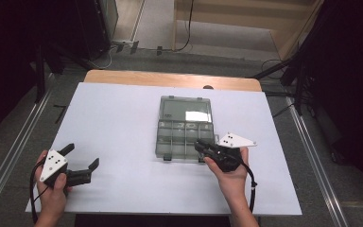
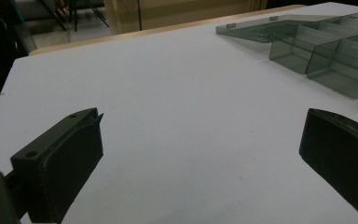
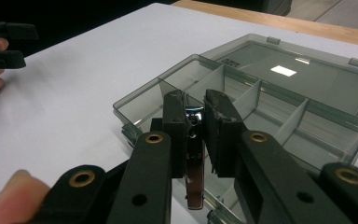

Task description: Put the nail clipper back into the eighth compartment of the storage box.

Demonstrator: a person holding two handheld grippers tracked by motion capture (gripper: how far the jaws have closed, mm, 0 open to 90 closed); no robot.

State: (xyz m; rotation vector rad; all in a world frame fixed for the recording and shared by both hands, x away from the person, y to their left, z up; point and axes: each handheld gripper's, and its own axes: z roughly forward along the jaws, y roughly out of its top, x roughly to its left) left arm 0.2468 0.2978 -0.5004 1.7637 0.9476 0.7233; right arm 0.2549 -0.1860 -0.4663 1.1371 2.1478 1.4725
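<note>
Two claws are in your hands over the white tabletop (image 1: 123, 123). Your right claw (image 3: 196, 122) has its jaws pressed together on a shiny metal nail clipper (image 3: 195, 163), which hangs lengthwise between them with its lower end sticking out below the jaws. In the high view that right claw (image 1: 199, 145) sits at the front right corner of the smoky clear organizer box (image 1: 172, 142), just over its front row of compartments. The organizer box (image 3: 289, 112) lies open near the middle of the tabletop, its lid (image 3: 303, 77) folded flat away from you and its dividers splitting the tray into small cells. I cannot tell whether the nail clipper touches the box.

Your left claw (image 1: 81, 157) is well apart from the box, near the front left of the tabletop, with its jaws spread wide and nothing between them. In the left gripper view the left claw (image 2: 200, 154) frames bare tabletop (image 2: 177, 116), with the organizer box (image 2: 326, 56) off at the upper right.
</note>
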